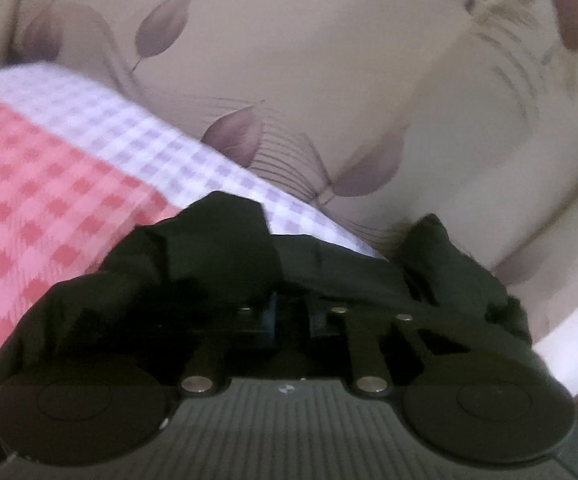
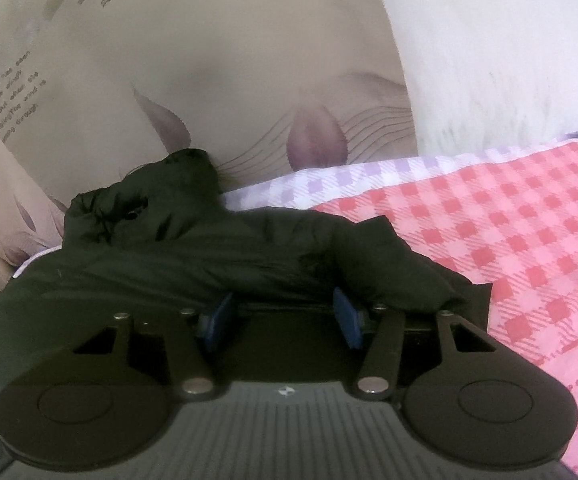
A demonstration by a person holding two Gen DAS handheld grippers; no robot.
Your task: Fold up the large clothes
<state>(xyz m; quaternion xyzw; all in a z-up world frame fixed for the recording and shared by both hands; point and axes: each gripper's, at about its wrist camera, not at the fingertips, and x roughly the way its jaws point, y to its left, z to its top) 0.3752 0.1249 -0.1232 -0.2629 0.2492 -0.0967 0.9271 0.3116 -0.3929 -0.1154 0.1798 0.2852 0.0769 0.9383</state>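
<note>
Left tongs (image 1: 289,312) nearly closed; right tongs (image 2: 285,314) half apart

Left tool (image 1: 291,312): ribbed dark-grey housing with a small round emblem at its front edge, flanked by 2 black discs; black linkage bars fixed with silver round-headed screws; blue finger pads (image 1: 271,314). Right tool (image 2: 285,314): identical build, with 2 blue pads (image 2: 347,318) and triangular cut-outs in the outer links.

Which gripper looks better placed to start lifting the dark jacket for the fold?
Left, probably. The left gripper has its jaws nearly closed with the dark jacket bunched over them; the right gripper stands open at the fabric's edge.
</note>
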